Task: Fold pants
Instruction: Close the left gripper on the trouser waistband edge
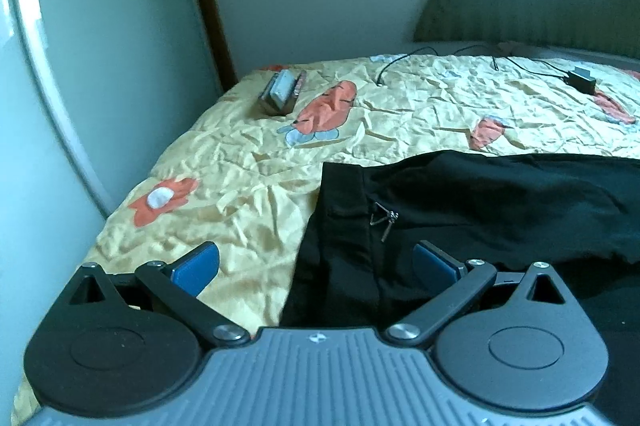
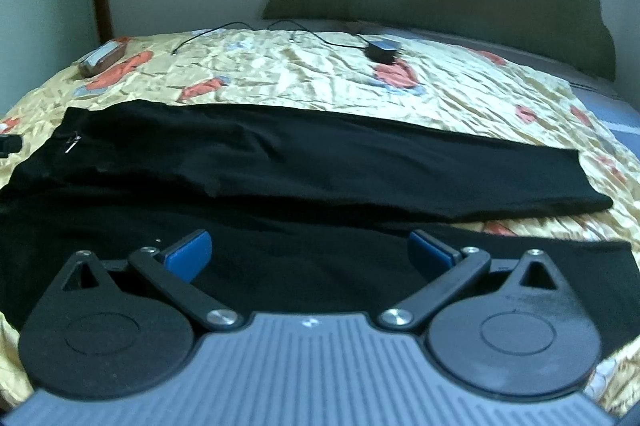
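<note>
Both claws are hanging wide open: the left gripper (image 1: 316, 262) over the waistband, the right gripper (image 2: 310, 252) over a leg of the black pants (image 2: 320, 154), which are lying across the yellow bedspread (image 2: 304, 74).

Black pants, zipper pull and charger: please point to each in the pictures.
pants (image 2: 320, 154): right wrist view, middle of the far leg.
zipper pull (image 1: 386, 220): left wrist view, the metal tab.
charger (image 2: 382, 50): right wrist view, its dark body.
</note>
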